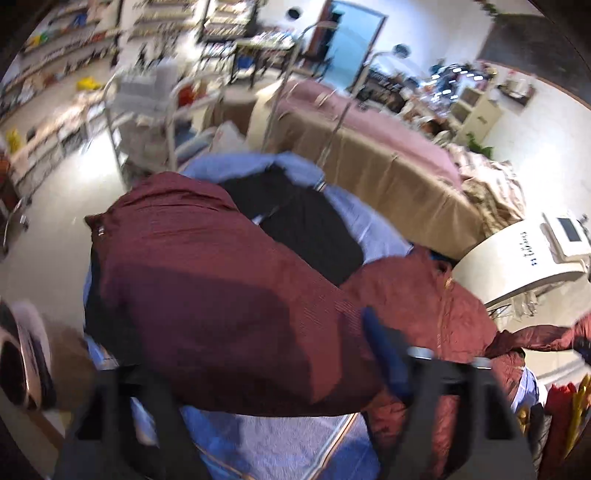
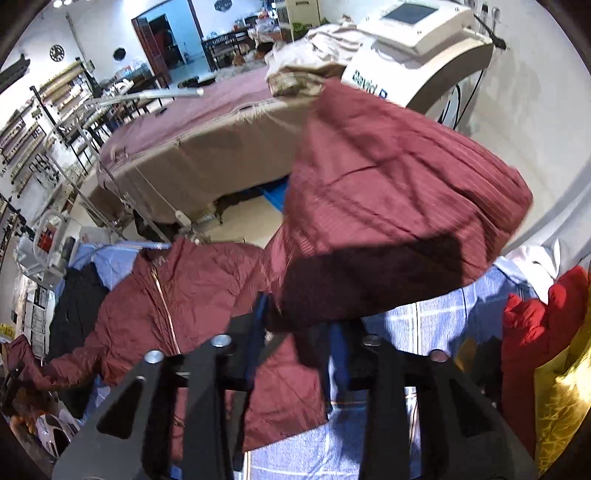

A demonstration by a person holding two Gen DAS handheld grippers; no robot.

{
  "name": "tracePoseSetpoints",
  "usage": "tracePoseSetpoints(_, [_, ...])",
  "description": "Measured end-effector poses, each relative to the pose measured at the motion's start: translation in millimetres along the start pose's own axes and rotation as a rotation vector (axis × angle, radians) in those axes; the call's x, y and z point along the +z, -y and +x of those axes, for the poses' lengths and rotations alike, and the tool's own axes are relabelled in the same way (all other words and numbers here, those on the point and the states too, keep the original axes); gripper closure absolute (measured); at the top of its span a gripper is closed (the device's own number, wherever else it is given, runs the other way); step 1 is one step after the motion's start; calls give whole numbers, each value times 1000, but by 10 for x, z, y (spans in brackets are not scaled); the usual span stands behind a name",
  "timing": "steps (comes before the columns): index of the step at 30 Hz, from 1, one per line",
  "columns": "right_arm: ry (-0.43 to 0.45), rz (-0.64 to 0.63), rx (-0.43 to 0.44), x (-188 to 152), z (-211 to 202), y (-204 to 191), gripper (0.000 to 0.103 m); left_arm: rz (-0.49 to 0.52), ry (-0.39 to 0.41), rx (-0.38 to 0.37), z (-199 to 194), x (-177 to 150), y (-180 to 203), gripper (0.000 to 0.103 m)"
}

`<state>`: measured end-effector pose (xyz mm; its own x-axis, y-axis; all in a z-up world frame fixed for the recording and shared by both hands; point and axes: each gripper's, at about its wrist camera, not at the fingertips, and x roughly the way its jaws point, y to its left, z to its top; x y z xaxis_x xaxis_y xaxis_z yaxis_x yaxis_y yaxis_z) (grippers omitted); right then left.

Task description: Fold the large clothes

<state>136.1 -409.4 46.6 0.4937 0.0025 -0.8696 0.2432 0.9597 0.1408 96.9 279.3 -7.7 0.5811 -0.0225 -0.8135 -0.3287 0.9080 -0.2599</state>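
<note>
A large maroon quilted jacket [image 2: 207, 295] with a gold-coloured zipper lies spread on a blue checked sheet [image 2: 436, 321] covering the table, its zipped front facing up in the right wrist view. Both sleeves are lifted off the surface. The left tool [image 1: 280, 373] holds one sleeve [image 1: 207, 280] raised in front of its camera: a blue-padded fingertip [image 1: 384, 354] presses into the maroon cloth on one side, while the other finger is hidden under the fabric, so the tool is clenched on that sleeve. The right tool [image 2: 295, 332] likewise grips the other sleeve [image 2: 388, 192], which billows up and away from its blue-lined fingers, the cloth pinched between them just above the black finger frames. Beneath the jacket, partly covered, lies a black garment [image 1: 306, 225] on the same sheet. Beyond the table stands a treatment bed [image 2: 192, 147] with a pink-and-tan cover, and near it a white machine [image 2: 424, 33] with a small screen. A red garment [image 2: 535, 325] and something shiny gold [image 2: 565, 402] sit at the table's right edge.
</note>
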Motion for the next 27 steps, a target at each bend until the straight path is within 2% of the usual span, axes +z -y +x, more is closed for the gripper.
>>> tracePoseSetpoints(1, [-27, 20, -24, -124, 108, 61, 34, -30, -9, 0, 34, -101, -95, 18])
tracePoseSetpoints(5, [-85, 31, -62, -471, 252, 197, 33, -121, -105, 19, 112, -529, -369, 16])
tracePoseSetpoints(7, [-139, 9, -40, -740, 332, 146, 33, -115, -116, 45, 73, -676, -387, 16])
tracePoseSetpoints(8, [-161, 3, -23, -843, 343, 84, 33, -101, -114, 73, 75, -729, -400, 16])
tracePoseSetpoints(10, [-228, -14, 21, -1108, 457, -111, 33, -46, -85, 176, 18, -861, -394, 15])
tracePoseSetpoints(11, [-282, -28, 62, -1299, 566, -255, 33, -13, -77, 212, 18, -888, -380, 15])
tracePoseSetpoints(13, [-378, -69, 141, -1710, 789, -545, 33, 97, -78, 302, -6, -993, -310, 6])
tracePoseSetpoints(15, [-450, -106, 196, -2072, 979, -878, 33, 171, -70, 350, -55, -1076, -287, 6])
tracePoseSetpoints(17, [-507, -144, 245, -2417, 1151, -1124, 33, 189, -53, 357, -174, -1160, -340, 6])
tracePoseSetpoints(21, [-556, -199, 263, -2845, 1394, -1393, 33, 170, -103, 312, -258, -1356, -394, 6])
tracePoseSetpoints(22, [-560, -224, 252, -2947, 1450, -1454, 38, 171, -112, 305, -269, -1409, -397, 6])
tracePoseSetpoints(23, [-557, -239, 266, -2993, 1463, -1512, 50, 169, -120, 295, -283, -1461, -396, 6])
tracePoseSetpoints(24, [-559, -257, 288, -3034, 1437, -1582, 81, 167, -123, 286, -299, -1503, -392, 6])
tracePoseSetpoints(25, [-557, -286, 283, -3055, 1364, -1676, 88, 165, -125, 275, -323, -1537, -389, 6])
tracePoseSetpoints(27, [-554, -343, 335, -3053, 1149, -1898, 95, 172, -119, 261, -381, -1595, -395, 6])
